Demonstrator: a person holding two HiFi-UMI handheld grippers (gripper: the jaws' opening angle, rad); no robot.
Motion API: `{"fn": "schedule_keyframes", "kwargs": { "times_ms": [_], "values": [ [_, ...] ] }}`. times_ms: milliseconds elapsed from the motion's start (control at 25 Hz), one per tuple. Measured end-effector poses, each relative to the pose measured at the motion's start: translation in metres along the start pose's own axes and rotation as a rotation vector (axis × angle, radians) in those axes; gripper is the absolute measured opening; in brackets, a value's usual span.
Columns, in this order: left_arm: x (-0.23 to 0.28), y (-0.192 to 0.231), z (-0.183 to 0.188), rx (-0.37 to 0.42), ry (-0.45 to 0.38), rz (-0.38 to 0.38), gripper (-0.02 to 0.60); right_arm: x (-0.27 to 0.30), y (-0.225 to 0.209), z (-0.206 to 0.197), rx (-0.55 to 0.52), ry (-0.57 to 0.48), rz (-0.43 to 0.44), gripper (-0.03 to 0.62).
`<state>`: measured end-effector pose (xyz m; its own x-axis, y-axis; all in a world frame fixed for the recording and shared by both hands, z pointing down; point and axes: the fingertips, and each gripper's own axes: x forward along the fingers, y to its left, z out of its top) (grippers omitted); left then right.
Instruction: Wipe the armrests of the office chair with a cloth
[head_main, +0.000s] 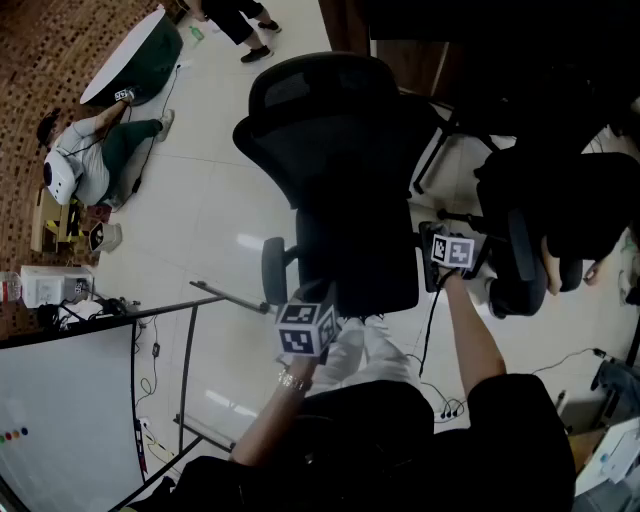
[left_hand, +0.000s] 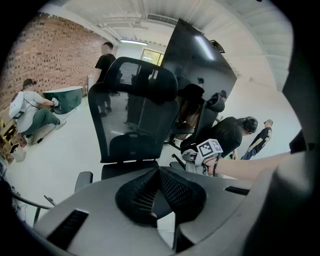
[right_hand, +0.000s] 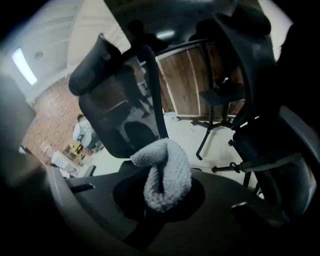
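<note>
Cloth (right_hand: 167, 165) between right gripper's (right_hand: 159, 197) fingers

The bare left forearm (head_main: 270, 418) and bare right forearm (head_main: 472, 335) are stretched forward from dark sleeves. The left grey two-jaw gripper (left_hand: 159, 169) is held nearer the body, its mesh-padded jaws brought together at the tips, nothing between them. The right grey two-jaw gripper (right_hand: 161, 199) is held further out, its jaws clamped on a folded pale grey knitted cloth (right_hand: 165, 170).
</note>
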<state>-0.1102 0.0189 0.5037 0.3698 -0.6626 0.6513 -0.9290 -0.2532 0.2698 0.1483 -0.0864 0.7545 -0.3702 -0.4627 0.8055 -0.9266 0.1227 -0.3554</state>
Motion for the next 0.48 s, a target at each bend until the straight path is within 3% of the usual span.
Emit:
{"fn": "schedule_keyframes", "kwargs": {
  "times_ms": [120,320,480],
  "values": [
    [0.024,-0.004,-0.012,-0.053,0.033,-0.026,-0.005,0.045,-0.029,-0.001,-0.131,0.109,-0.076,0.020],
    [0.042,-0.011,-0.029,-0.086,0.066,-0.035,-0.005,0.081,-0.062,-0.007,-0.095,0.168,-0.126,0.020],
    [0.048,-0.014,-0.042,-0.051,0.102,-0.024,-0.005,0.090,-0.078,-0.030,-0.166,0.261,-0.200,0.021]
  ]
}}
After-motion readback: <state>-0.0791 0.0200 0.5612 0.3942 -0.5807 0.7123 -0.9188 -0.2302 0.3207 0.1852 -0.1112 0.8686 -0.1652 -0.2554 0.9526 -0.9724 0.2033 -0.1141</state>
